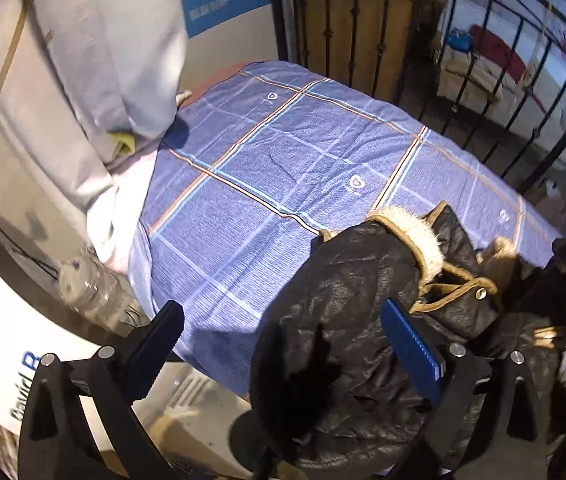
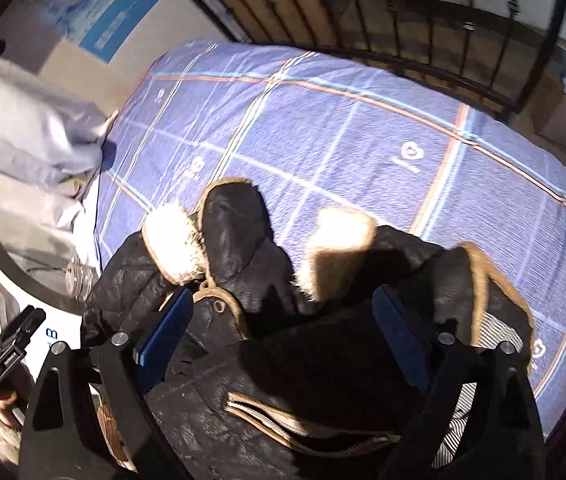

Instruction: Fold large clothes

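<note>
Covering the table, a blue checked cloth point(image 1: 267, 168) bears a black jacket point(image 2: 243, 240) beneath both wide-open hand-held grippers.

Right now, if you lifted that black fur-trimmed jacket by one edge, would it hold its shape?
Probably not. The jacket lies crumpled in soft folds on the blue checked sheet, so it should sag and drape. Its padded look and fur trim suggest some weight. The shiny surface may slip a little.
</note>
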